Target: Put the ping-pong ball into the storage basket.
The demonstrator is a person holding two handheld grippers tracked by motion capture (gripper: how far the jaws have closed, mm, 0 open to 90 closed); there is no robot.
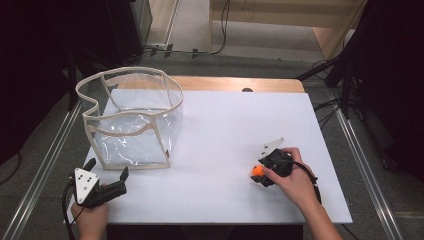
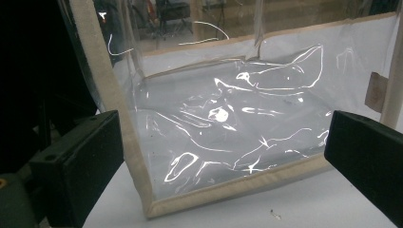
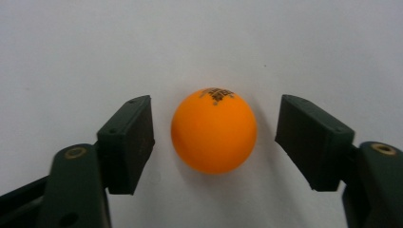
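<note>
right hand-held gripper (image 3: 215, 137) part open, pads just clear of orange ball (image 3: 214, 130), clear plastic bin (image 1: 131, 120) well apart, white table (image 1: 225, 130) bare between

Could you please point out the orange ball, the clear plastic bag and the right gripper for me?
orange ball (image 3: 214, 130): right gripper view, middle of its surface.
clear plastic bag (image 1: 131, 116): high view, front wall.
right gripper (image 3: 215, 137): right gripper view, midway between its jaws.

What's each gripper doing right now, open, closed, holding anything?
Left gripper: open, holding nothing, facing the clear plastic bag.
Right gripper: open, jaws either side of the orange ball, a gap showing on both sides, not gripped yet.
</note>
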